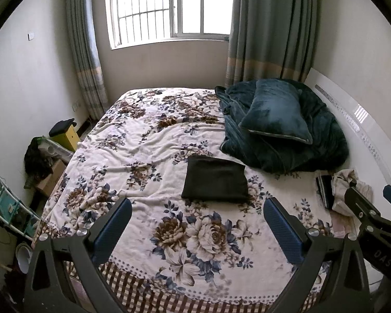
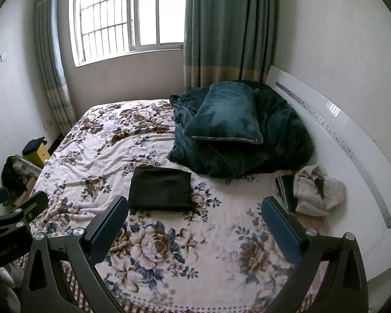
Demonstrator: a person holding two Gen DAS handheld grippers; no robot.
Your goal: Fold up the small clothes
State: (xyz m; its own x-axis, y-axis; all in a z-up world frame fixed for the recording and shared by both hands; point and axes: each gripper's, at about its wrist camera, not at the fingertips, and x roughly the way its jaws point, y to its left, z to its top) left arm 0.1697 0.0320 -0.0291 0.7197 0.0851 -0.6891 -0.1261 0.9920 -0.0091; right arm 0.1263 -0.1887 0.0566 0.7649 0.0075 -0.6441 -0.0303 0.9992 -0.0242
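- The bed (image 1: 133, 140), under a floral blanket (image 2: 96, 156) with a checked border along its near edge, fills the ground ahead of both pairs of fingers; its left edge drops to a narrow cluttered strip by the wall, and its right edge runs along a white headboard (image 2: 325, 120).
- A heap of dark teal bedding (image 1: 312, 146) with a matching pillow (image 2: 224, 114) on top takes the far right corner, beyond and right of the fingers.
- The folded black garment (image 1: 215, 178) lies flat as a neat rectangle ahead of the fingers; in the left wrist view it sits between the two fingertips' lines, in the right wrist view just past the left fingertip. Its edges are straight, its far right corner close to the teal heap but apart from it.
- A crumpled cream garment (image 2: 316, 190) lies beside a dark flat item (image 2: 286, 190) at the right edge near the headboard, just beyond the right gripper's right finger.
- The left gripper (image 1: 196, 214) hangs above the near blanket, fingers spread wide with nothing between them.
- The right gripper (image 2: 194, 212) also hovers with fingers parted and empty; open blanket lies under and between both tools.
- Left of the garment the wrinkled blanket is free right to the bed's left edge.
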